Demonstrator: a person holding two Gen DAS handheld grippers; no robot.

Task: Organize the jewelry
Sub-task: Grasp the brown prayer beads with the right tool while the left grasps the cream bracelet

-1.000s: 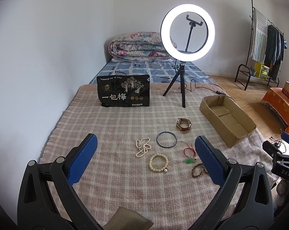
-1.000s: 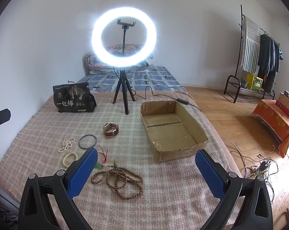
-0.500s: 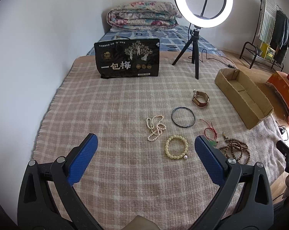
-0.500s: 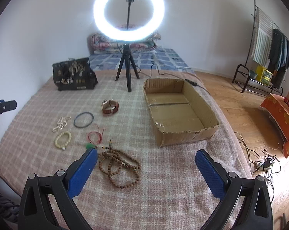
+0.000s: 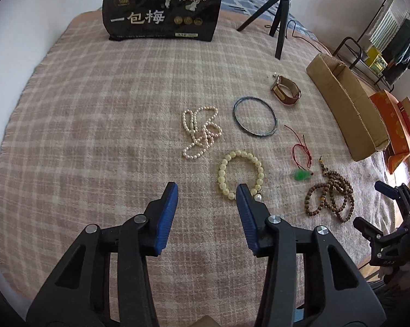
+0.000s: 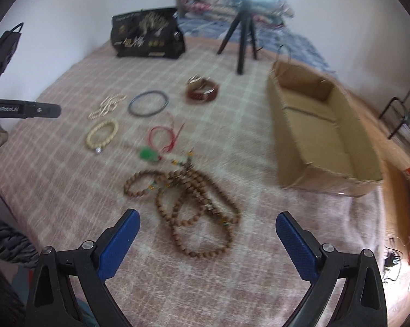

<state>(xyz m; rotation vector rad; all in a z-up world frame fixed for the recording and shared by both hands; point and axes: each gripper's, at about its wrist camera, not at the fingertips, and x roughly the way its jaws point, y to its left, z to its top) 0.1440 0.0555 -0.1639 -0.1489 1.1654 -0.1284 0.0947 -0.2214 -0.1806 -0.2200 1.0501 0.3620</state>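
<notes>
Jewelry lies on a pink checked blanket [image 5: 96,136]. There is a pearl necklace [image 5: 201,133], a dark bangle [image 5: 255,120], a brown watch [image 5: 285,91], a red cord with a green pendant [image 5: 301,174], a cream bead bracelet [image 5: 240,174] and brown wooden beads [image 6: 194,207]. My left gripper [image 5: 207,189] points down at the blanket. Its jaws are closing with nothing between them, and the right finger's tip overlaps the cream bracelet's near edge. My right gripper [image 6: 207,216] stands wide open just short of the wooden beads. An open cardboard box [image 6: 319,136] sits to the right.
A black snack bag [image 5: 161,8] stands at the blanket's far edge. A ring light on a black tripod [image 5: 280,19] stands beside it. Right of the bed are a wooden floor, an orange box [image 5: 395,130] and a clothes rack [image 5: 382,41].
Both grippers have come down and tilted toward the blanket, so the jewelry looks closer. The left jaws have narrowed from wide open. The right jaws stay wide.
</notes>
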